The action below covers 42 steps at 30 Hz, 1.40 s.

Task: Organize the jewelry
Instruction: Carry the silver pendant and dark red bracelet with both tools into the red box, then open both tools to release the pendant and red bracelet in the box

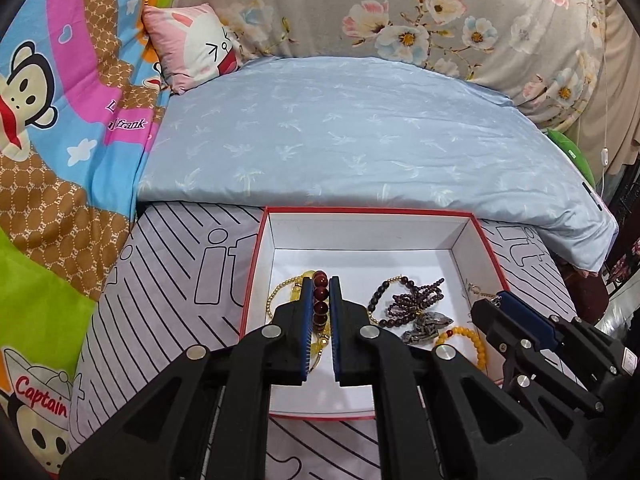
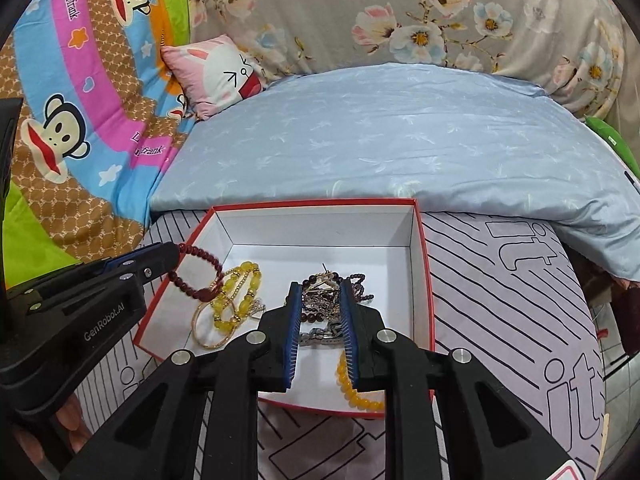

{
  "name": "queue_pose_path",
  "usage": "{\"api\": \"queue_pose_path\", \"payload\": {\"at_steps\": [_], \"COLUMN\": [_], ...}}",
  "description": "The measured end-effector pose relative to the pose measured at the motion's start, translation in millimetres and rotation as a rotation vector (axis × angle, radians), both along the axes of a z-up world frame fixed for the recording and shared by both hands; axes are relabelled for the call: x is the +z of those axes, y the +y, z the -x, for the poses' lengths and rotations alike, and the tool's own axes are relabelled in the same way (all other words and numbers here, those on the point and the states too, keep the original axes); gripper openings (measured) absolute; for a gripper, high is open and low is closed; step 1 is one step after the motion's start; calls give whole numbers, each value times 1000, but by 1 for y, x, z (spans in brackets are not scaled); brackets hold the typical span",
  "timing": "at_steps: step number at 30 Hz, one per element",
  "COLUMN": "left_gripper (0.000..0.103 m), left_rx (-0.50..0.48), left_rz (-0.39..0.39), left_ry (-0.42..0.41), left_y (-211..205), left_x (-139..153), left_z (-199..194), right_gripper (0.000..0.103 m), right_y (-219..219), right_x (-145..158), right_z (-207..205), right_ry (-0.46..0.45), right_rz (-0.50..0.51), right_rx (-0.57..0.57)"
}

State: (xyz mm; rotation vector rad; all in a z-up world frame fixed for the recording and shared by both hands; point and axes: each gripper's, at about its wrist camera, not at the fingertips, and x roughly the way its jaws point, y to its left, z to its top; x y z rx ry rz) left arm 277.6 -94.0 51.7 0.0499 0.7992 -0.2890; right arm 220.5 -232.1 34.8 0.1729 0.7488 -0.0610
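A red-rimmed white box lies on the bed and holds jewelry. My left gripper is shut on a dark red bead bracelet, which hangs from it over the box's left side in the right wrist view. Under it lie yellow bead bracelets and a gold bangle. My right gripper is partly closed around a tangle of dark purple beads and a metal piece. An orange bead bracelet lies at the box's near right.
The box sits on a grey striped sheet. A light blue quilt lies behind it, a cartoon monkey blanket to the left, a pink rabbit pillow and a floral cover at the back. The bed edge drops off at right.
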Motion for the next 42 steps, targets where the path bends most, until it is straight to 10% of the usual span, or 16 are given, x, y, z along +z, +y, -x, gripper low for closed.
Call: {"api": "queue_pose_path", "payload": {"at_steps": [38, 42], "left_gripper": [8, 46], "left_rx": [5, 25], "left_rz": [-8, -44], "left_ry": [31, 4], "left_y": [-11, -14], "left_x": [-25, -23], "left_z": [-25, -21], "right_gripper": [20, 39], "right_y": [0, 3], "right_x": [-23, -21], "right_z": [-24, -22], "right_ry": [52, 51], "right_rz": [1, 19], "right_rx": [-6, -21]}}
